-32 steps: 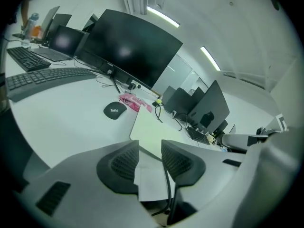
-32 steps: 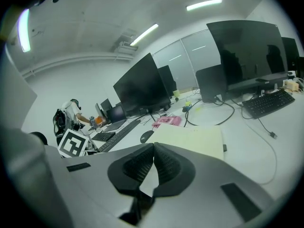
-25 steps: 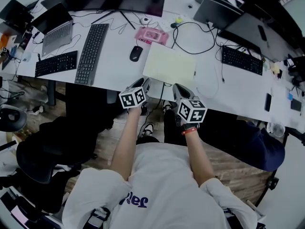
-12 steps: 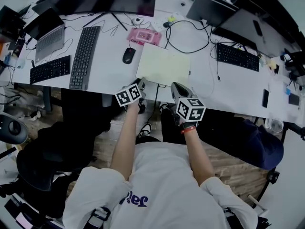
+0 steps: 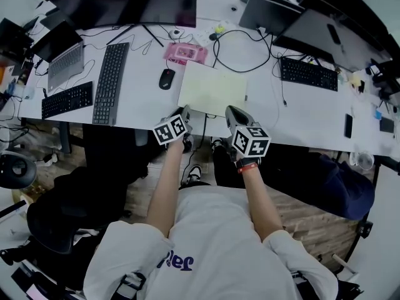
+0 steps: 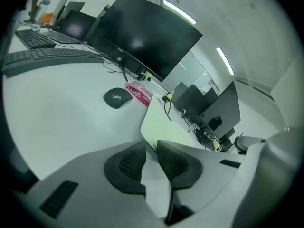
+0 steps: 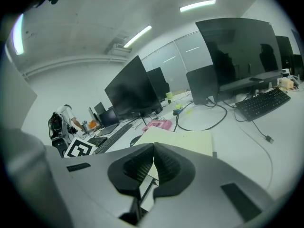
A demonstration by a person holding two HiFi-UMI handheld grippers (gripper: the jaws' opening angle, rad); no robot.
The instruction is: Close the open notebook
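Observation:
The open notebook (image 5: 211, 87) lies flat on the white desk (image 5: 144, 102), pale yellow pages up. My left gripper (image 5: 185, 112) sits at its near left corner. In the left gripper view the notebook (image 6: 166, 127) starts just past the left gripper (image 6: 152, 144), whose jaws are closing with a narrow gap between the pads. I cannot tell whether the corner is inside that gap. My right gripper (image 5: 231, 111) hovers at the notebook's near edge, right of the middle. In the right gripper view the right gripper (image 7: 153, 147) is shut on nothing, with the notebook (image 7: 183, 139) beyond it.
A black mouse (image 5: 165, 78) and a pink packet (image 5: 185, 52) lie just left of and behind the notebook. A looped black cable (image 5: 240, 45) runs behind it. Keyboards (image 5: 110, 83) (image 5: 308, 74) flank it, with a large monitor (image 5: 150, 2) at the back. The desk's front edge lies under my grippers.
My right gripper has edged forward to the notebook's near edge. The left gripper has stayed at the near left corner. The notebook has not moved.

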